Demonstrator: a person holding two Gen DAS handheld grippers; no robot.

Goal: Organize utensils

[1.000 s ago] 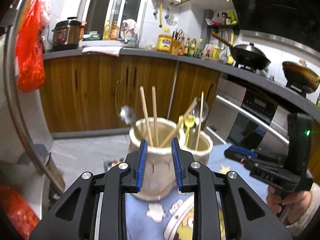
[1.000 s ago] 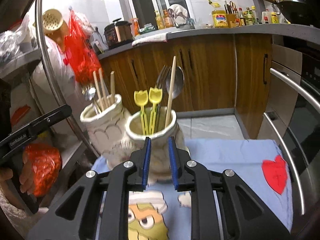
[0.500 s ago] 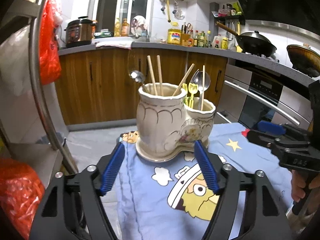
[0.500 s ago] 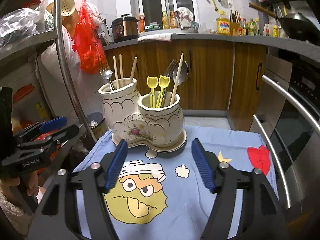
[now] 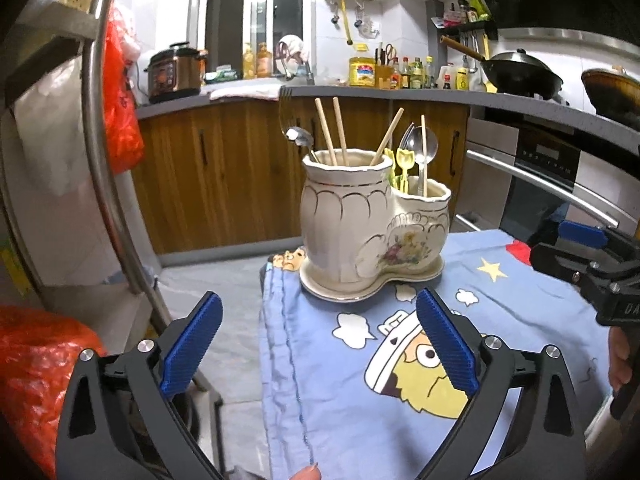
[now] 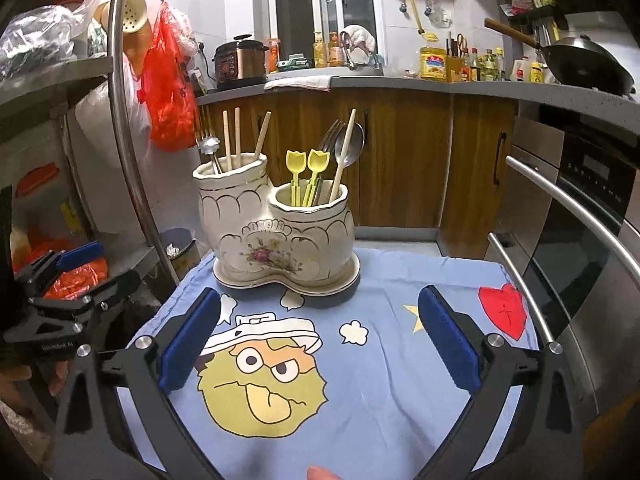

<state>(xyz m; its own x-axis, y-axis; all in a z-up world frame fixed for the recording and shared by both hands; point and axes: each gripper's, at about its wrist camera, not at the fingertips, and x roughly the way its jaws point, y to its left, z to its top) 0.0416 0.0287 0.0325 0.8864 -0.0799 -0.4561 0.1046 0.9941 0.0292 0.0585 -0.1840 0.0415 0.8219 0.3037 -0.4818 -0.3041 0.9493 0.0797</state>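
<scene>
Right wrist: chopsticks [image 6: 231, 138] stand upright in holder [image 6: 276, 236] (both jaws opening, empty).

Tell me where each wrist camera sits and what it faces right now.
Left wrist: rides the left claw, angled down at the ceramic utensil holder from its taller-pot side; jaws opening, nothing between; the right claw shows at the right edge.
Right wrist: rides the right claw, facing the holder's floral front; jaws opening, nothing between; the left claw and a hand show at the left.
Shared: holder, cartoon cloth, wok.
</scene>
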